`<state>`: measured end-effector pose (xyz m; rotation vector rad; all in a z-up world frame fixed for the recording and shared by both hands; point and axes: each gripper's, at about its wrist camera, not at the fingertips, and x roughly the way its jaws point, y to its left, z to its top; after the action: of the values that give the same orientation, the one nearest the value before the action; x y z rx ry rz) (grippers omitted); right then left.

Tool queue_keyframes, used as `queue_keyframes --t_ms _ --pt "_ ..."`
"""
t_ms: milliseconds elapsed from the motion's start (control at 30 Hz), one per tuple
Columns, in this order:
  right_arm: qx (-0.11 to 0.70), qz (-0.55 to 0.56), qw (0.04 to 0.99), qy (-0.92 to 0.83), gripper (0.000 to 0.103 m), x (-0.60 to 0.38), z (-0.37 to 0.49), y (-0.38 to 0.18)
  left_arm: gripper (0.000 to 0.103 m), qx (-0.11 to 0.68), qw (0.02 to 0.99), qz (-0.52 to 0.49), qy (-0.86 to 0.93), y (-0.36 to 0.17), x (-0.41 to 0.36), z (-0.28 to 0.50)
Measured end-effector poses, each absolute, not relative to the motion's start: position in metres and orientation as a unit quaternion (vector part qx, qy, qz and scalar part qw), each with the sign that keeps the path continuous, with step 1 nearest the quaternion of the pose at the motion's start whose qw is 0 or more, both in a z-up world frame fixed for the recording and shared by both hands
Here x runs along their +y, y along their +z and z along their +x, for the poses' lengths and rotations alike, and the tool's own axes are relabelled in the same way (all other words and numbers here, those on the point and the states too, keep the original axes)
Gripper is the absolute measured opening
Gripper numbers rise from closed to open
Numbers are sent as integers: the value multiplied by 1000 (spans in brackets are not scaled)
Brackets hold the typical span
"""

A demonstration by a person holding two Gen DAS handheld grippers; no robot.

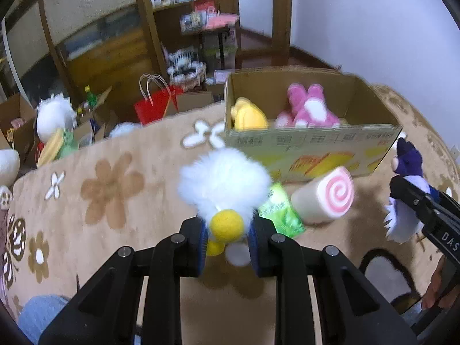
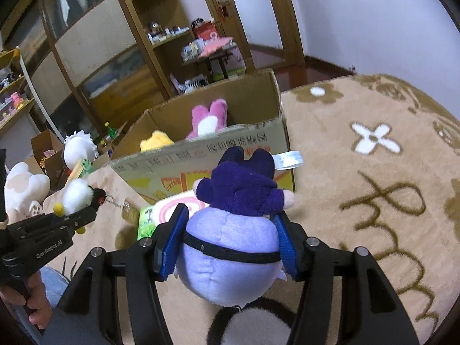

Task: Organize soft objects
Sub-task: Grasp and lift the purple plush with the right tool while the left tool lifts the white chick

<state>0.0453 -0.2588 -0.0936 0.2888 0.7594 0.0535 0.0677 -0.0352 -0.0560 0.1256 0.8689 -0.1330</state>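
My left gripper is shut on a fluffy white plush with yellow feet, held above the beige rug; it also shows in the right wrist view. My right gripper is shut on a purple and lavender plush, also seen at the right edge of the left wrist view. An open cardboard box ahead holds a yellow plush and a pink plush. A pink-swirl roll plush and a green packet lie in front of the box.
The beige flower-patterned rug covers the surface. A black and white plush lies under my right gripper. White plushes sit at the left edge. A red bag, boxes and wooden shelves stand behind.
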Motion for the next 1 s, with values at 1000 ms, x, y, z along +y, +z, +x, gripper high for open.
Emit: queue_keyframes --t_ms 1000 --pt "272 84 959 14 62 -253 66 -34 22 222 965 91 -102 6 -61 78"
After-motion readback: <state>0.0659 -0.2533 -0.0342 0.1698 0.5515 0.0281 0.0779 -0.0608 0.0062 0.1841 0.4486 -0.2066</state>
